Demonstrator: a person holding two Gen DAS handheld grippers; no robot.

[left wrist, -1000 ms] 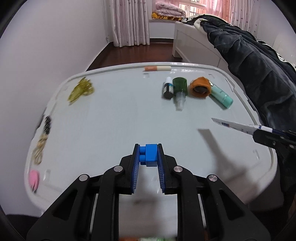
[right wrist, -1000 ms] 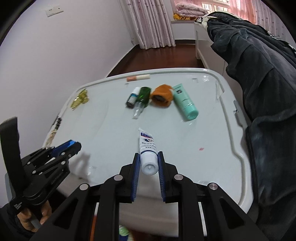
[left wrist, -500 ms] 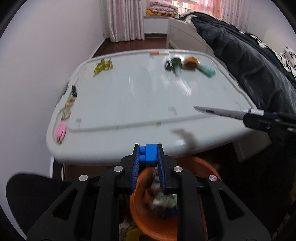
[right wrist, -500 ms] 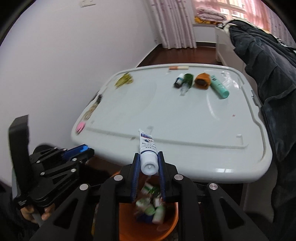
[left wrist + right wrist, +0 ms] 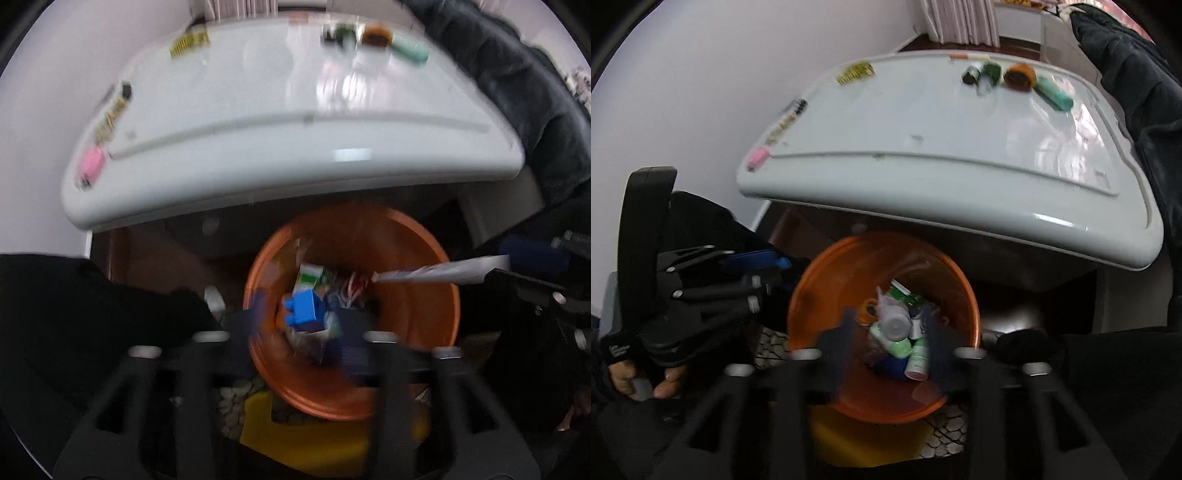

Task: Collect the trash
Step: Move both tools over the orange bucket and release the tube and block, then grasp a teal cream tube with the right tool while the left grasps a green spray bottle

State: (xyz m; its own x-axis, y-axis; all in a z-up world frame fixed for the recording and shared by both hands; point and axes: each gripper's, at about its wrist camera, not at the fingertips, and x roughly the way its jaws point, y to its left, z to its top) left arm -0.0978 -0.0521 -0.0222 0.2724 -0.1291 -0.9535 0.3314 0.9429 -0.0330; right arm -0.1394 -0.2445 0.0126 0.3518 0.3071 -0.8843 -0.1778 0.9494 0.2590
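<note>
Your left gripper (image 5: pixel 306 321) is opening its jaws. The blue brick (image 5: pixel 304 310) sits loose between them, tipped over, with the pads no longer pressing it. It is right above the orange bin (image 5: pixel 351 402). Your right gripper (image 5: pixel 890 332) is opening its jaws too. The white tube (image 5: pixel 894 325) is between them, cap toward you, and it looks let go as well. In the left view the tube pokes in from the right, over the bin's rim.

The bin stands on the floor, just under the near edge of the worktop (image 5: pixel 945 184). It already has bottles and wrappers in it.

So this looks like the drop step: both bits of trash are going into the bin together.

More trash waits at the far edge of the worktop: a teal tube (image 5: pixel 1054 94), an orange lid (image 5: pixel 1019 77), a green bottle (image 5: pixel 990 74) and a small dark bottle (image 5: pixel 971 75). A pink thing (image 5: pixel 758 158) lies at the left corner.

Next, I think you should lift both grippers with jaws wide, go back over the worktop, and reach for the far row. Those round bottles may roll, so come down on them from above.
</note>
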